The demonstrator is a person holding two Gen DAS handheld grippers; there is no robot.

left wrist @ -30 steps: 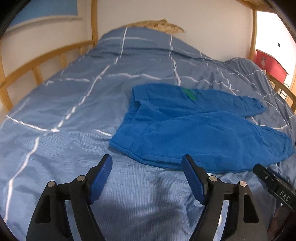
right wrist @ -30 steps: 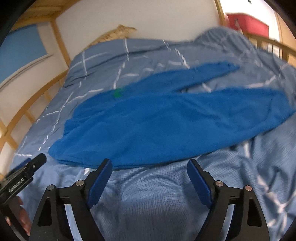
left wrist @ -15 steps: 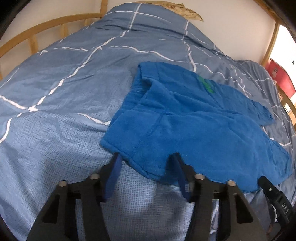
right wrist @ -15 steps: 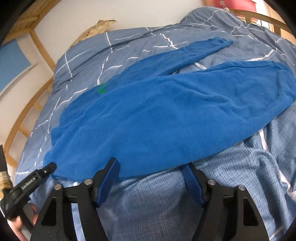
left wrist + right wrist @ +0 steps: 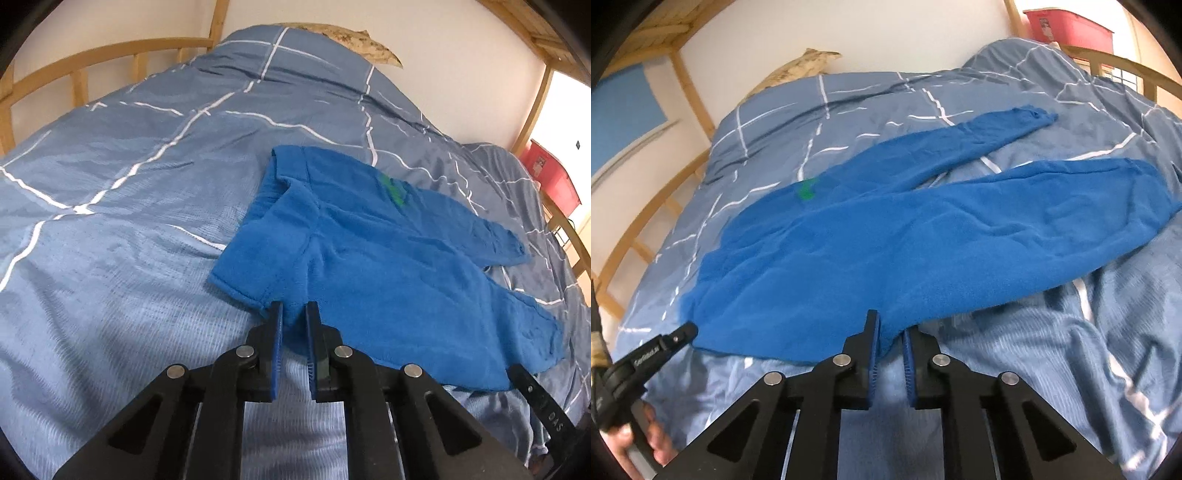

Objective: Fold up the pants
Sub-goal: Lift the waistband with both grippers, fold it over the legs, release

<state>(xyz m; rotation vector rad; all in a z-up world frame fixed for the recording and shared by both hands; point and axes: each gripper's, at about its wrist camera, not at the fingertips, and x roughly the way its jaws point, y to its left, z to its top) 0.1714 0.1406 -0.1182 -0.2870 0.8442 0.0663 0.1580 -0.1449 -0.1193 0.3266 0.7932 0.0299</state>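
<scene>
**Left wrist view: both tongs pinched on the near edge of the pants**

Left wrist camera shows me a bed (image 5: pixel 110 192) covered by a grey-blue quilt (image 5: pixel 155 122) with white lines, wooden rails (image 5: pixel 74 62) running along its far side. Spread flat on the quilt lie the blue pants (image 5: pixel 388 258), waistband toward my left and the two legs running off to my right, slightly parted. From the right wrist camera I see the far leg (image 5: pixel 960 144) angled away from the near one (image 5: pixel 1052 206). A red bin (image 5: pixel 1067 26) stands past the foot of the bed.

My left tongs (image 5: pixel 294 314) are closed down to a narrow gap, with the near hem of the pants by the waist corner pinched between the blue pads (image 5: pixel 277 332). My right tongs (image 5: pixel 891 332) are closed the same way on the near edge of the pants, further along the near leg. A small green mark (image 5: pixel 806 192) sits on the cloth near the waist.
</scene>
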